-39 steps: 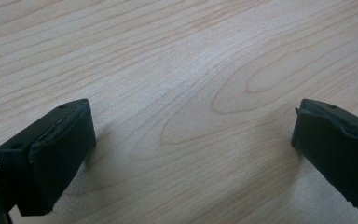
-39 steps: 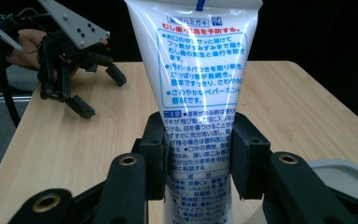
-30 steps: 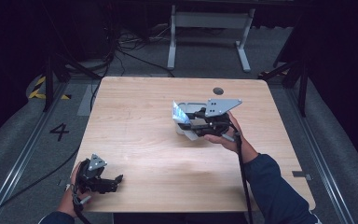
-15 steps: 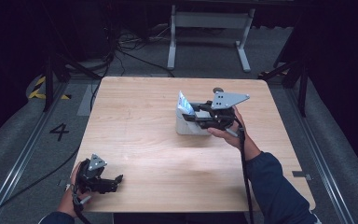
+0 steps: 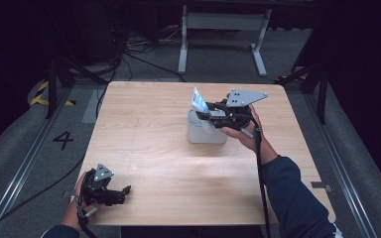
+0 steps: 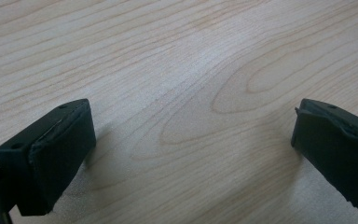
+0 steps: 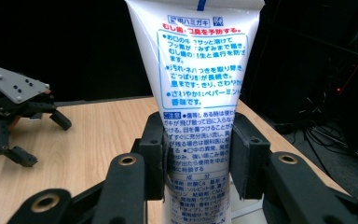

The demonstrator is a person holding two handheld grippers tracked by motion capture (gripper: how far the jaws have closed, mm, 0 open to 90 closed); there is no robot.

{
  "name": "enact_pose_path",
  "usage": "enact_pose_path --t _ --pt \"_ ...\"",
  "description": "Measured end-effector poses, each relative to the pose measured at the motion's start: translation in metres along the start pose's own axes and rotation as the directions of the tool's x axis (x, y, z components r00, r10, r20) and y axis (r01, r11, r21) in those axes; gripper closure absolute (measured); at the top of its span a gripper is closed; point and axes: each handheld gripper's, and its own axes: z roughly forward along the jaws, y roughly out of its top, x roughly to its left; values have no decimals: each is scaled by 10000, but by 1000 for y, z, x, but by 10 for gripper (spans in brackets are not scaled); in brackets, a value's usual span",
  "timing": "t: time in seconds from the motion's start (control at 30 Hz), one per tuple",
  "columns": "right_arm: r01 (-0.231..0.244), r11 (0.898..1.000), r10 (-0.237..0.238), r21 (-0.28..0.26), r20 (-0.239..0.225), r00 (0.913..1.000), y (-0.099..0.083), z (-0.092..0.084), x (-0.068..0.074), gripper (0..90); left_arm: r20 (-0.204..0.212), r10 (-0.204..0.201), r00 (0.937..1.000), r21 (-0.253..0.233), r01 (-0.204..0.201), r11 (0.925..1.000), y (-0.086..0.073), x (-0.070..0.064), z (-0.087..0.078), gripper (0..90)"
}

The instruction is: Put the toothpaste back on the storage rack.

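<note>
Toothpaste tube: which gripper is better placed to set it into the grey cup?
Right. The right gripper already clamps the toothpaste tube directly above the grey cup. The left gripper sits open at the table's near corner.

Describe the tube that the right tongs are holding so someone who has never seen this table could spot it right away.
On the wooden table, look right of centre, where a pale grey cup stands. Directly above it the right tongs clamp a white tube, upright. It alone carries print: blue and red Japanese text.
</note>
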Motion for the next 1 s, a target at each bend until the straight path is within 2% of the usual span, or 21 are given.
enact_pose_path --t 0.63,1.0 --pt "-218 9988 185 450 710 9973 -6 8 -25 629 10 -30 10000 -9 30 10000 0 0 0 0" --pt "-359 9968 288 714 986 9947 -15 14 -33 628 7 -28 10000 -11 28 10000 0 0 0 0"
